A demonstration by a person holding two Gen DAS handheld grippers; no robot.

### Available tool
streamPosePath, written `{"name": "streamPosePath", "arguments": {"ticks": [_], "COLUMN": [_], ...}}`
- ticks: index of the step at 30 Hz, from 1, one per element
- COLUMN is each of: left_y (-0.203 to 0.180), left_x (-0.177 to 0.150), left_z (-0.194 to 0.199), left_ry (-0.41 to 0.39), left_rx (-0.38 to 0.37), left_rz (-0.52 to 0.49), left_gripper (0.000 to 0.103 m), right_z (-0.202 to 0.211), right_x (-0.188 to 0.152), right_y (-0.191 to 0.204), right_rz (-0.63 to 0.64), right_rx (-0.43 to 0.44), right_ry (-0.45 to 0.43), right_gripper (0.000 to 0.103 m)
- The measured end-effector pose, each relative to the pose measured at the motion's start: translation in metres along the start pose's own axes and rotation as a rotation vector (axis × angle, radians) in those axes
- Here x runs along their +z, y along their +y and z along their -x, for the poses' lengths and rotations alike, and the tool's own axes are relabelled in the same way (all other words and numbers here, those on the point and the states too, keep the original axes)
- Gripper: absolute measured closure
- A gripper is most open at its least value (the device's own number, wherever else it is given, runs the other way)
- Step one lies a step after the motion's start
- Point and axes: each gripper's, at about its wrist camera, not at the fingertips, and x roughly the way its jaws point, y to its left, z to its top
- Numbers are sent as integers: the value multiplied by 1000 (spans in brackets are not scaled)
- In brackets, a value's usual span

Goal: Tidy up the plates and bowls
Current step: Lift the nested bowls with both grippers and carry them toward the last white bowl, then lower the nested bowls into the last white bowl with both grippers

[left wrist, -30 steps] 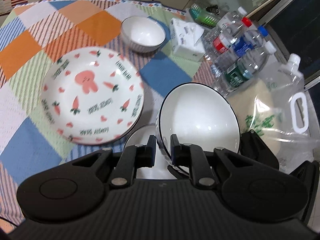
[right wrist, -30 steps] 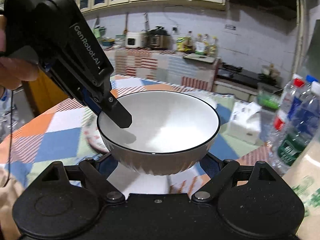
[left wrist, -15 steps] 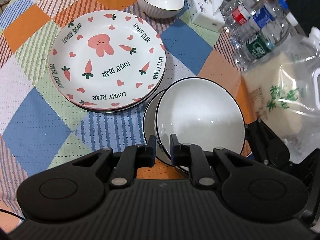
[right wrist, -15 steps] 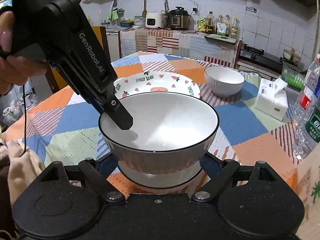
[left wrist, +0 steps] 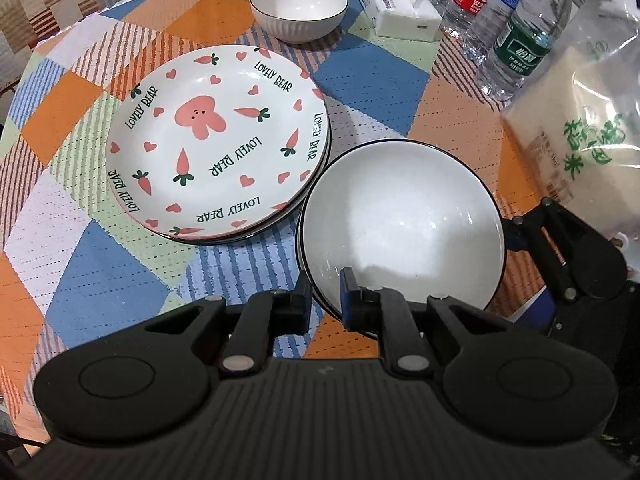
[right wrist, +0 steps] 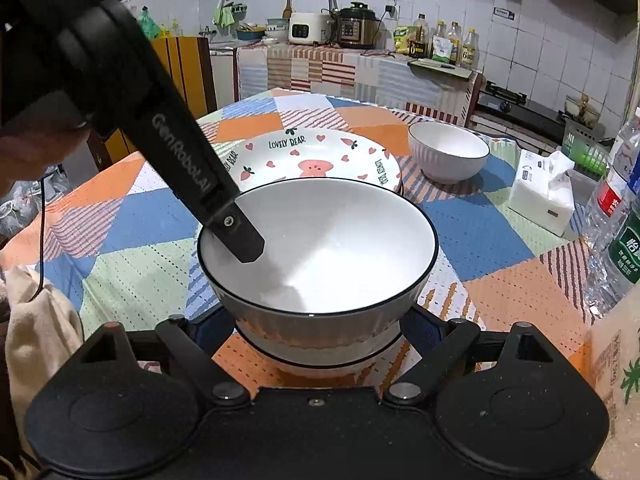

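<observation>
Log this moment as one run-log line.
left gripper: shut on bowl rim | right gripper: open around bowl | bowl below: nesting

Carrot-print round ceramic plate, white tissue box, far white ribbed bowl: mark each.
Carrot-print round ceramic plate [left wrist: 216, 140], left wrist view, centre well.
White tissue box [left wrist: 400, 8], left wrist view, top face.
Far white ribbed bowl [right wrist: 448, 152], right wrist view, inner wall.
</observation>
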Motion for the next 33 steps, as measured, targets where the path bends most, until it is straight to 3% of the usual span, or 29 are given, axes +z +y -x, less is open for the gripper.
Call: {"name": "streamPosePath", "arguments": {"ticks": [10,18,21,27,33], "left_y": [-1,-2,0,14,28], "left_x": [-5,-4,-2,7,34], "left_z": [-12,-15,-11,1,20], "left_ry": [9,-2,-12,-16,-32], "left_rx": [37,48,43,-10,-32], "left_rz": [-10,-14,-11,43,59], "left_gripper": [90,90,89,88,87], "right_z": [-2,-4,-4,15,33], "right_x": [0,3,3,7,40], "right_y": [11,10,4,-7,-43], "right_rz": [76,68,26,-4,-139], "right_rx": [-35,-45,-32,25,91], "right_ry": [40,53,69,16,-35], "right_gripper": [9,6,7,7,7]}}
